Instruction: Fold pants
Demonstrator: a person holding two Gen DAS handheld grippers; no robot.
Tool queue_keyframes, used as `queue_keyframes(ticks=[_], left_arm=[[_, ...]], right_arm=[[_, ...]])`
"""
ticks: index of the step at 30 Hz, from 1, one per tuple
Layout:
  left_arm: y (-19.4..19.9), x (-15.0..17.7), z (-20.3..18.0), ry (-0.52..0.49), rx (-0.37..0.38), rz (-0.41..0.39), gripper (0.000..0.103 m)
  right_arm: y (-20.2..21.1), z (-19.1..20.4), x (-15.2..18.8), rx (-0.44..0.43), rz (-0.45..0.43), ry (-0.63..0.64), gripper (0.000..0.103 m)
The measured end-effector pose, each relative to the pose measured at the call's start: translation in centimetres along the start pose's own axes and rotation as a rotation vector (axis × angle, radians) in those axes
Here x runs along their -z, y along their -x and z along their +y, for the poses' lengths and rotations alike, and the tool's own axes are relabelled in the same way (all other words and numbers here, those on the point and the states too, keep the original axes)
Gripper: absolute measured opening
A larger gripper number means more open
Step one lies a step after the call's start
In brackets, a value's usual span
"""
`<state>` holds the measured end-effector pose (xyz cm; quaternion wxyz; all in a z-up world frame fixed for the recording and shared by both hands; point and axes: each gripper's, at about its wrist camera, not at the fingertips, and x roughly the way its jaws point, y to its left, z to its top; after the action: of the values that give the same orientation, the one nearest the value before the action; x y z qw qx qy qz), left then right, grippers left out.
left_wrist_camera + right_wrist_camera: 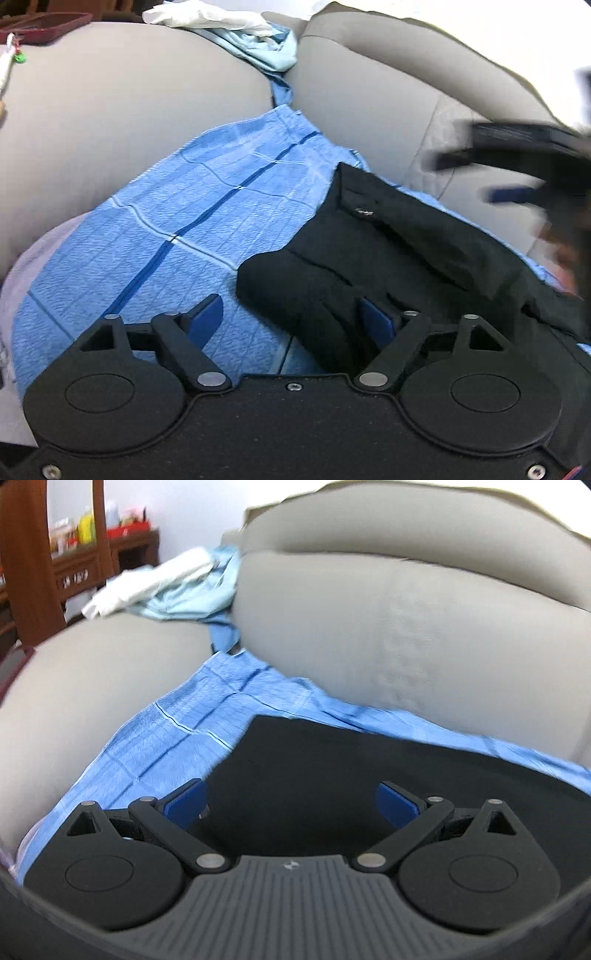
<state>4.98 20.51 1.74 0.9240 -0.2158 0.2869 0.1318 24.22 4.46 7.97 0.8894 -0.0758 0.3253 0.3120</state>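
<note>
Black pants [406,240] lie in a folded bundle on a blue checked sheet [184,221], a metal button showing near their top edge. My left gripper [291,310] is open, its left pad over the sheet and its right pad on the fabric, with the bundle's near corner between the fingers. In the right wrist view the pants [332,757] spread as a flat dark sheet under my right gripper [291,794], which is open with nothing pinched. That right gripper [480,177] also shows as a blur at the right of the left wrist view, above the pants.
The sheet [166,738] covers a grey sofa seat [129,110], with a back cushion [406,627] behind. White and pale blue cloths [166,587] are heaped at the back corner. Wooden furniture [22,572] stands at the far left, and a dark red tray [48,26] sits beyond the sofa.
</note>
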Motion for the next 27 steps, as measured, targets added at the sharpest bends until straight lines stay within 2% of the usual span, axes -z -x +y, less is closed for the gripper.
queue_keyframes(ticks=[4, 8, 9, 10, 11, 12, 13, 17, 18, 20, 21, 22, 23, 24, 25, 27], left_arm=[[0.0, -0.1, 0.4, 0.046, 0.018, -0.014, 0.079], [-0.1, 0.0, 0.3, 0.056, 0.010, -0.037, 0.079], [-0.1, 0.0, 0.3, 0.062, 0.009, -0.039, 0.077], [-0.1, -0.1, 0.4, 0.068, 0.007, -0.039, 0.070], [0.0, -0.1, 0.5, 0.077, 0.000, -0.039, 0.065], [0.1, -0.2, 0.7, 0.095, 0.003, -0.039, 0.056], [0.2, -0.3, 1.0, 0.121, 0.011, -0.033, 0.055], [-0.1, -0.8, 1.8, 0.234, 0.040, -0.022, 0.060], [-0.2, -0.9, 1.8, 0.249, 0.045, -0.020, 0.063], [-0.4, -1.1, 1.6, 0.248, 0.041, -0.018, 0.064], [-0.4, -1.1, 1.3, 0.233, 0.026, -0.018, 0.052], [-0.5, -1.1, 1.0, 0.207, 0.002, -0.017, 0.037], [-0.5, -1.1, 0.8, 0.186, -0.014, -0.019, 0.030], [-0.4, -1.1, 0.8, 0.182, -0.029, -0.031, 0.015], [-0.2, -1.1, 0.8, 0.178, -0.031, -0.046, 0.010], [0.3, -1.3, 1.0, 0.172, -0.017, -0.074, 0.008]], right_arm=[[-7.0, 3.2, -2.7, -0.002, 0.075, 0.015, 0.097], [-13.0, 5.4, -4.4, 0.075, 0.139, 0.049, 0.091], [-13.8, 5.2, -4.8, 0.098, 0.161, 0.058, 0.088], [-14.9, 5.1, -5.2, 0.136, 0.193, 0.067, 0.085], [-15.9, 4.9, -5.4, 0.169, 0.226, 0.066, 0.078], [-16.7, 4.7, -5.5, 0.195, 0.261, 0.057, 0.075], [-17.1, 4.4, -5.4, 0.189, 0.281, 0.036, 0.075], [-17.3, 3.5, -6.2, 0.148, 0.291, -0.045, 0.070], [-17.4, 3.6, -6.4, 0.146, 0.297, -0.044, 0.073], [-17.7, 4.1, -6.4, 0.156, 0.305, -0.023, 0.077], [-17.9, 4.4, -6.5, 0.163, 0.307, -0.014, 0.077], [-18.0, 4.5, -6.6, 0.169, 0.311, -0.014, 0.074], [-18.2, 4.6, -6.8, 0.174, 0.315, -0.023, 0.068], [-18.2, 4.6, -6.8, 0.184, 0.316, -0.035, 0.060], [-18.1, 4.6, -6.9, 0.189, 0.316, -0.044, 0.058], [-18.2, 4.7, -7.1, 0.198, 0.317, -0.044, 0.049]])
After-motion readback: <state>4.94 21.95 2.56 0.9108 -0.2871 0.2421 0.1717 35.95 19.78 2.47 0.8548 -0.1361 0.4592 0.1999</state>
